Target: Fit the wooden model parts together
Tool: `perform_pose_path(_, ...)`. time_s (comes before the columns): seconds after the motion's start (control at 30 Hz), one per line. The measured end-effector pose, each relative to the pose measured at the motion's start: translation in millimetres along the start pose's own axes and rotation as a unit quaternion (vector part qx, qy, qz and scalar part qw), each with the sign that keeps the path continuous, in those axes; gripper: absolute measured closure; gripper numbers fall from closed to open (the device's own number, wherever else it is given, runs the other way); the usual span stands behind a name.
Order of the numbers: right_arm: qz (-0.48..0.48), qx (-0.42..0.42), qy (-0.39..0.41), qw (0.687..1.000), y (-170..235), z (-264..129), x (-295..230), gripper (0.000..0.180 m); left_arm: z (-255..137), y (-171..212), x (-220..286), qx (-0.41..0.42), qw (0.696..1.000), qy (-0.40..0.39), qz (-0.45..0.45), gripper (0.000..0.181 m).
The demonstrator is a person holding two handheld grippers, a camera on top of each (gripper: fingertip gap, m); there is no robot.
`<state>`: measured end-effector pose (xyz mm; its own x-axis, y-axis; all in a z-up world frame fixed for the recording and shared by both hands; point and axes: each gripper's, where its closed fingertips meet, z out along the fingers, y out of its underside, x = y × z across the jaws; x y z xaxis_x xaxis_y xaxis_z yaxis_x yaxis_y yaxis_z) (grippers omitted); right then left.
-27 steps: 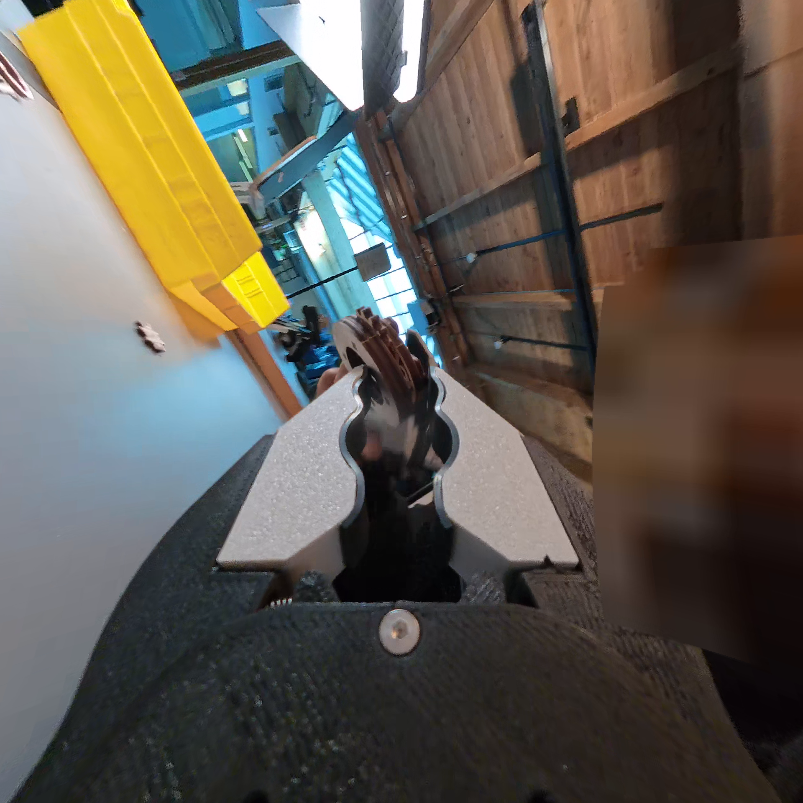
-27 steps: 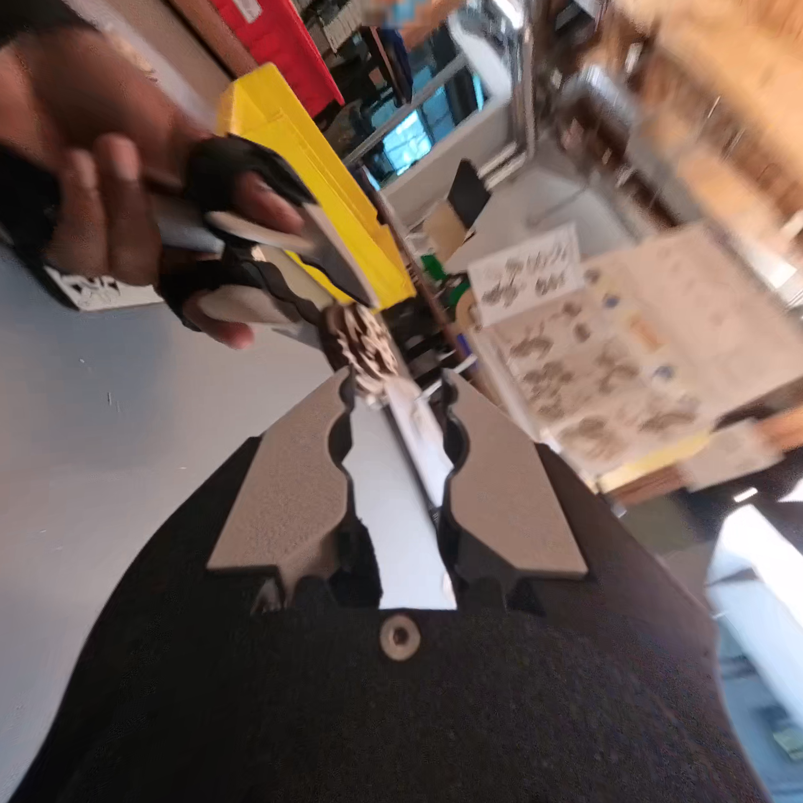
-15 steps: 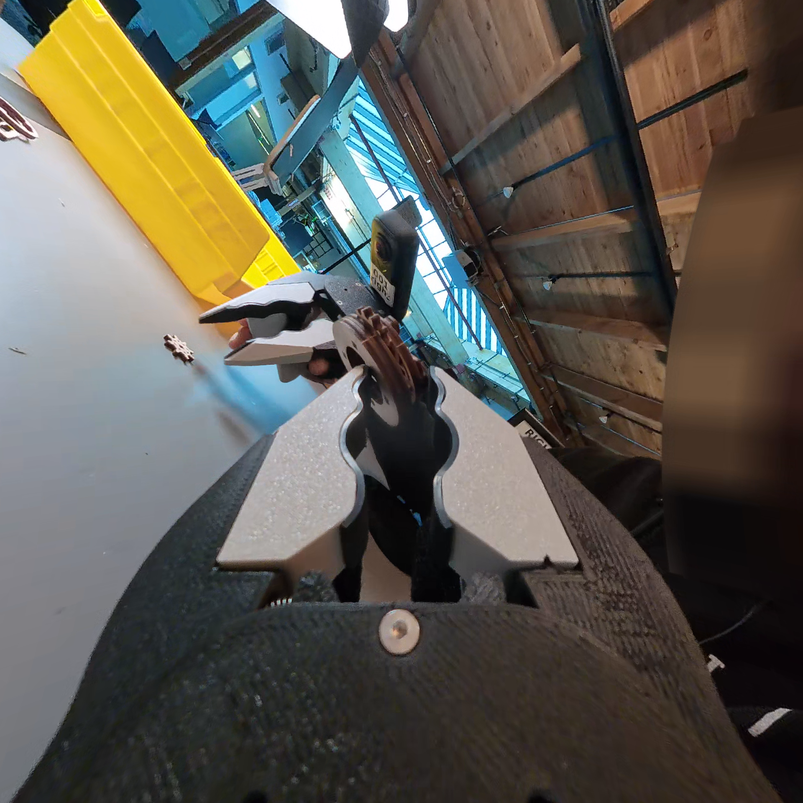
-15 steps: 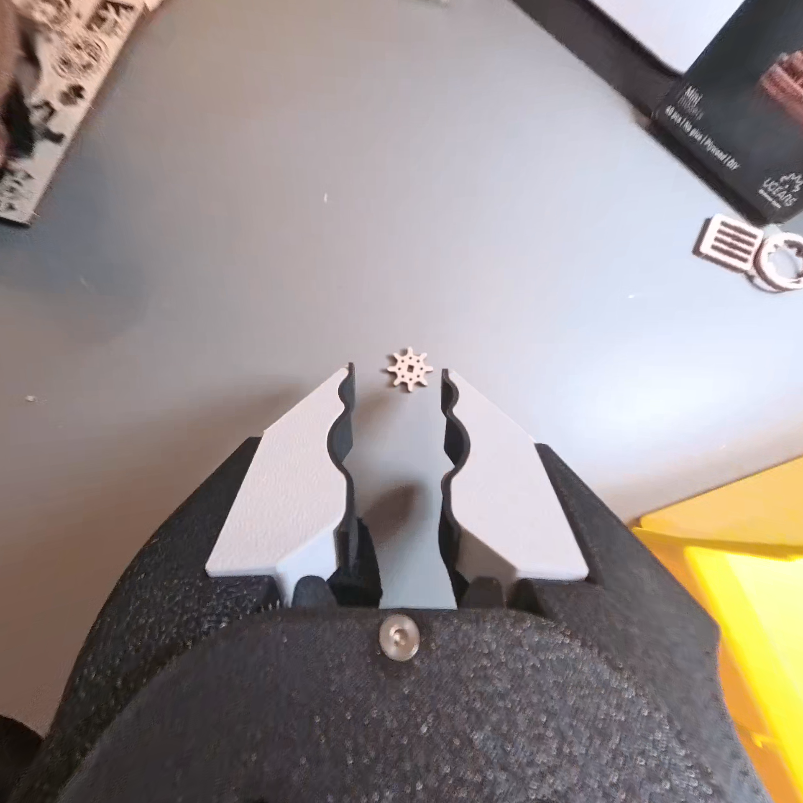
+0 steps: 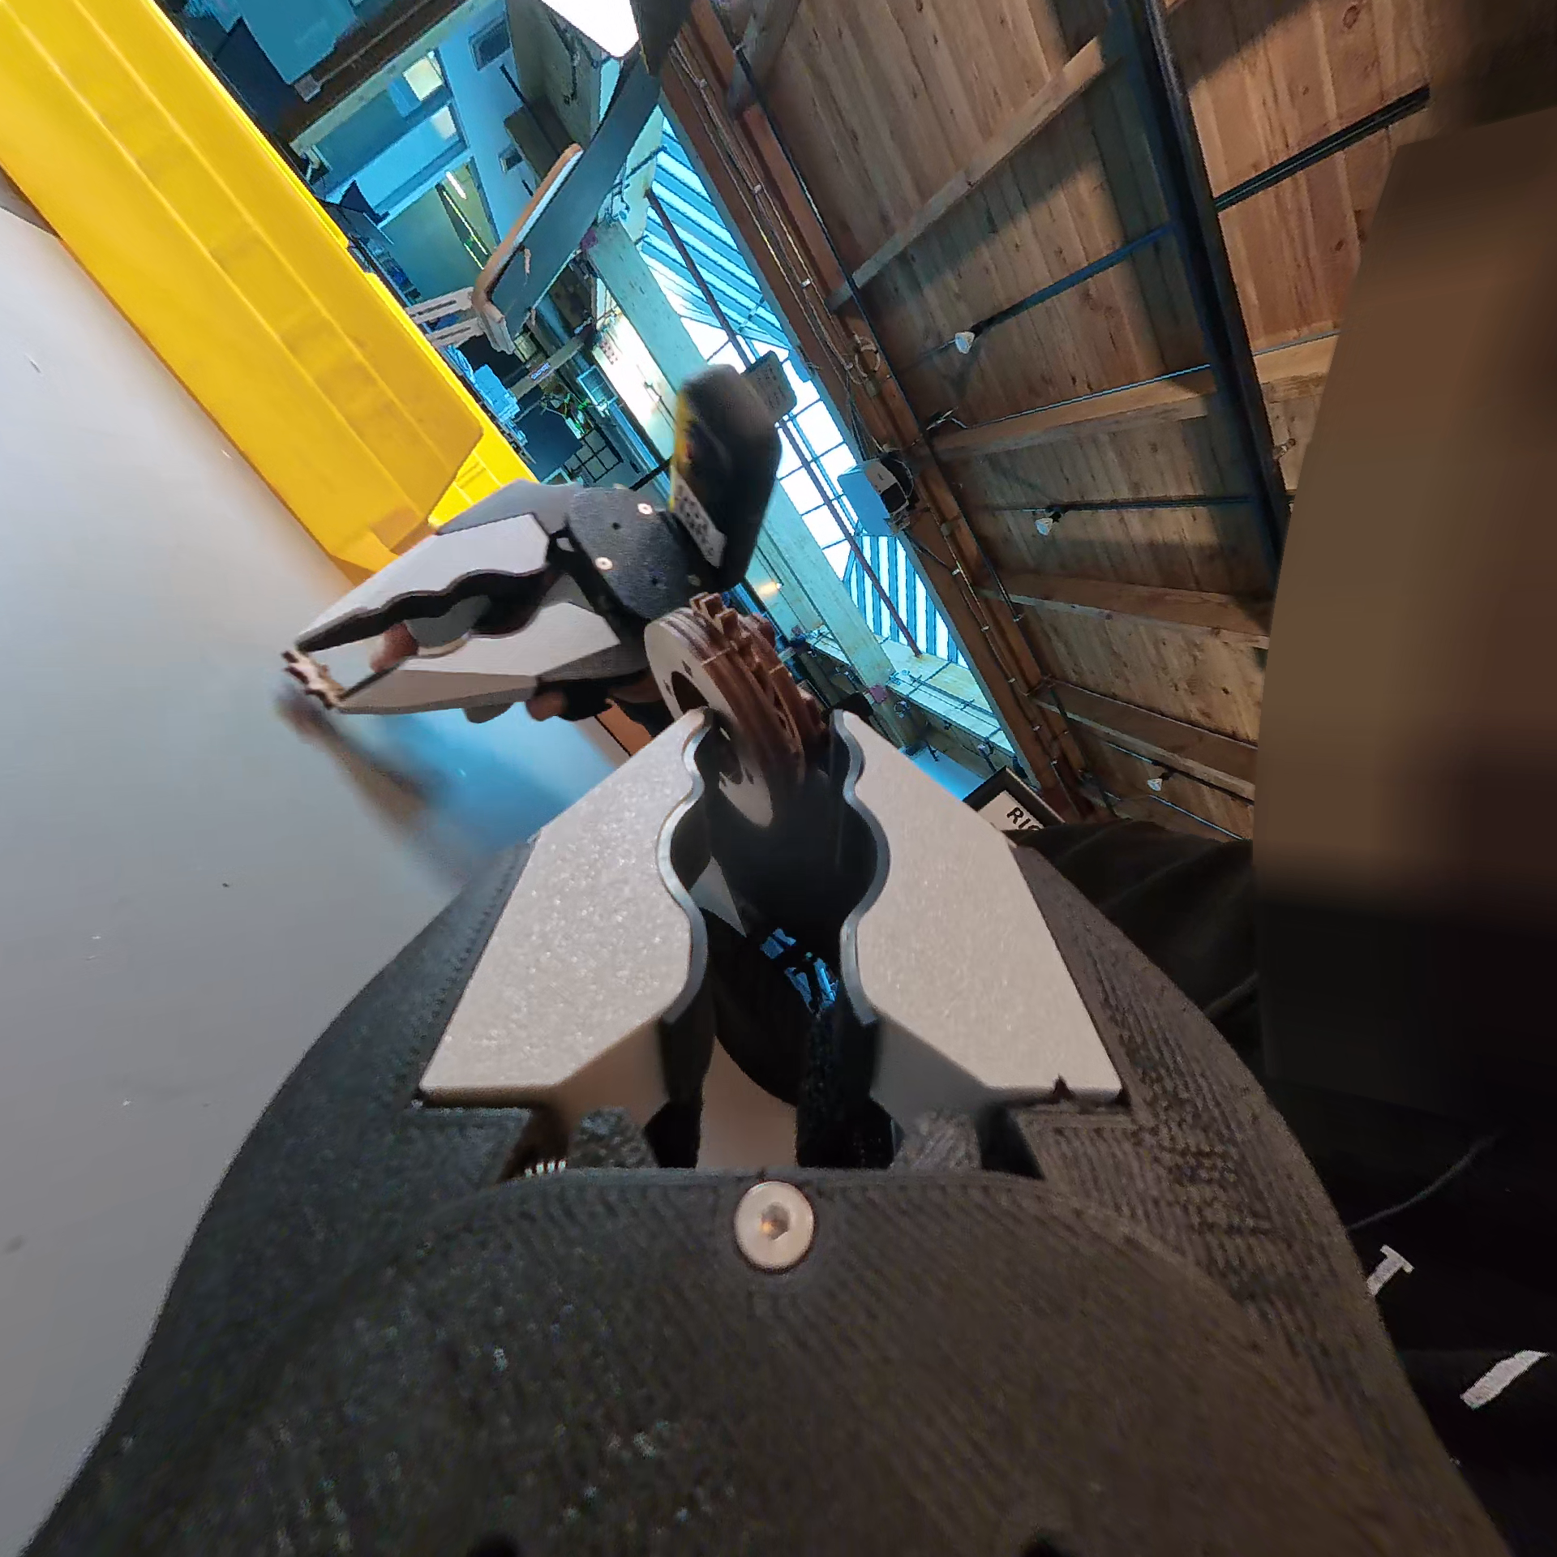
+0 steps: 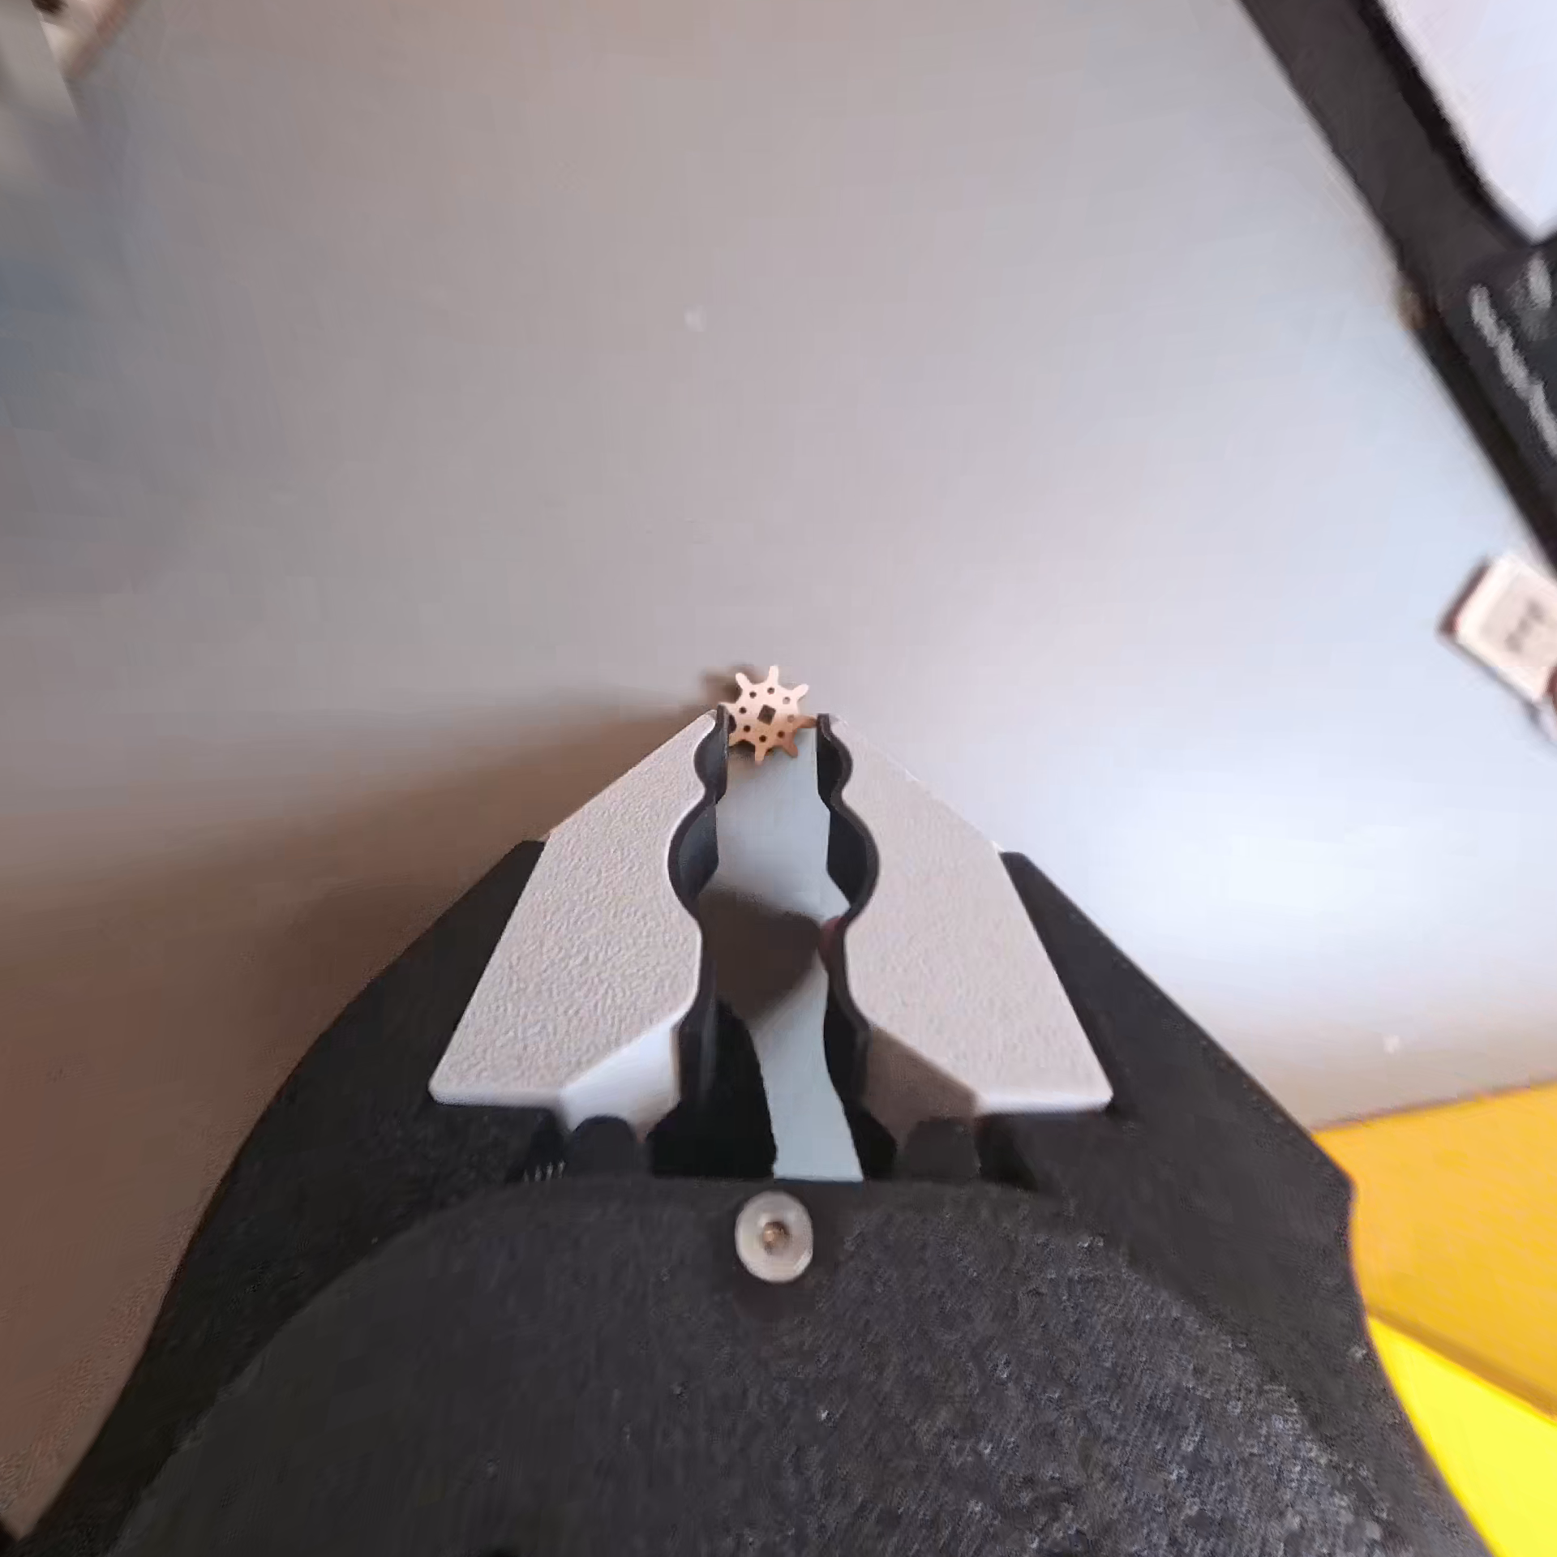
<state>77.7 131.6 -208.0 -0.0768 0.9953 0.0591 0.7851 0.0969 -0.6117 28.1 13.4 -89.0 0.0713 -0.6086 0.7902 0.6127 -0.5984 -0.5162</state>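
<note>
Gears held in both hand-held grippers

Blur covers the right edge of the left wrist view, and the dark box (image 6: 1508, 337) at the table's far right edge is cut off in the right wrist view; its pale lettering is smeared and unreadable. A small pale slatted piece (image 6: 1508, 640) beside that box is also cropped and blurred. A sticker on the camera mount above the right hand-held gripper (image 5: 324, 674) is too small to make out.

The left hand-held gripper (image 5: 762, 724) is clamped on a stacked wooden gear assembly (image 5: 724, 674), raised above the grey table (image 5: 126, 758); the assembly's lower half is hidden between the fingers. The right hand-held gripper (image 6: 768, 724) pinches 1 small toothed wooden gear (image 6: 765, 718) at its very tips, down at the table surface, near a yellow bin (image 5: 211, 253).
</note>
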Motion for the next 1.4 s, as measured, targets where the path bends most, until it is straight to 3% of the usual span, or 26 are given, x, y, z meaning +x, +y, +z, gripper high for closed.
perform_pose_path(0.13, -0.093, 0.149, -0.043, 0.983, -65, -45, -34, 0.161, 2, 3, -1, -0.004, 1.000, -0.004, -0.004, 0.157)
perform_pose_path(0.23, -0.189, 0.196, -0.068, 0.960, -103, -82, -72, 0.162, 3, 6, -2, -0.011, 1.000, -0.007, -0.009, 0.157)
perform_pose_path(0.4, -0.281, 0.163, -0.090, 0.941, -118, -85, -112, 0.162, 4, 9, 0, -0.021, 1.000, -0.003, -0.005, 0.157)
perform_pose_path(0.97, -0.357, 0.063, -0.120, 0.924, -113, -83, -122, 0.161, 10, 22, 14, -0.059, 0.997, 0.046, -0.013, 0.157)
perform_pose_path(1.4, -0.468, -0.025, -0.171, 0.867, -109, -96, -144, 0.161, 13, 39, 32, -0.112, 0.987, 0.109, -0.038, 0.157)
